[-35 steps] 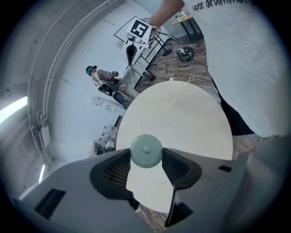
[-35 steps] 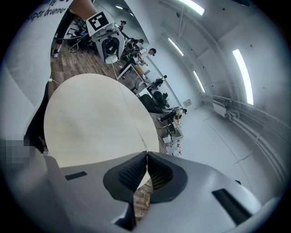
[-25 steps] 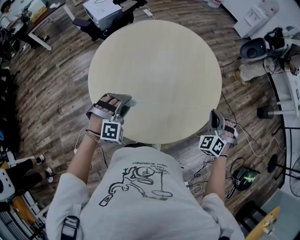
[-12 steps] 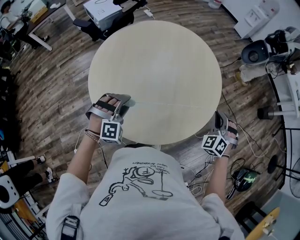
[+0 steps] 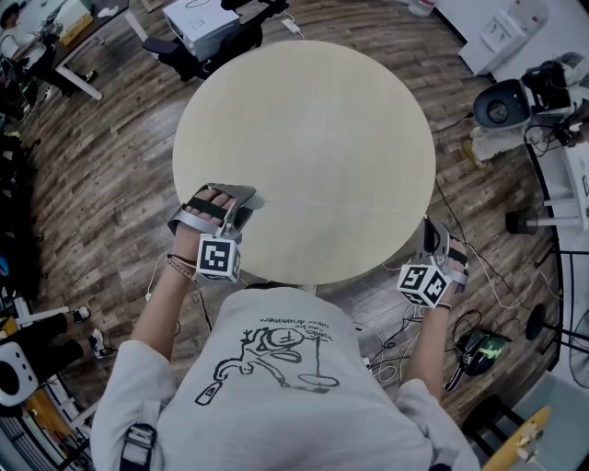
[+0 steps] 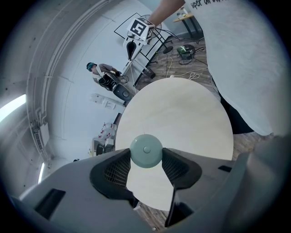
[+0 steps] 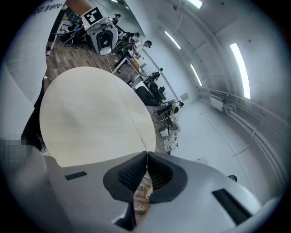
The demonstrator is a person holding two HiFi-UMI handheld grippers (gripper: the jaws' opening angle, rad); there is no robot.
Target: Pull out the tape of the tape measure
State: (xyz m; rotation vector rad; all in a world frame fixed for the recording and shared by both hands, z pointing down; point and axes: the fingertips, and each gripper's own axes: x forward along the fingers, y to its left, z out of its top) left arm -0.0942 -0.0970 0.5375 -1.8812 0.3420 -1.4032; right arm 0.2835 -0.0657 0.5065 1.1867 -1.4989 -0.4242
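**Drawing the tape out across the round table**

Left gripper (image 5: 245,197), over the near-left edge of the table (image 5: 304,110), clamps the round pale-green tape measure case (image 6: 146,149) between wide-set jaws. Right gripper (image 7: 146,164), just off the table's near-right edge, has its pads pressed together on the thin tape (image 7: 132,118). The tape runs taut and straight above the tabletop between the two grippers.

For a clean pull, judging from this pose:
- Anchor the case firmly.
- Draw the right gripper away along the tape's own line.
- Avoid twisting, since so thin a strip could slip from the pads or kink.

The tabletop is pale and smooth. Around the table lies a wood-plank floor (image 5: 110,184), with loose cables (image 5: 394,348) near its right side. A desk (image 5: 78,41) and a white box (image 5: 198,23) stand beyond its far side.
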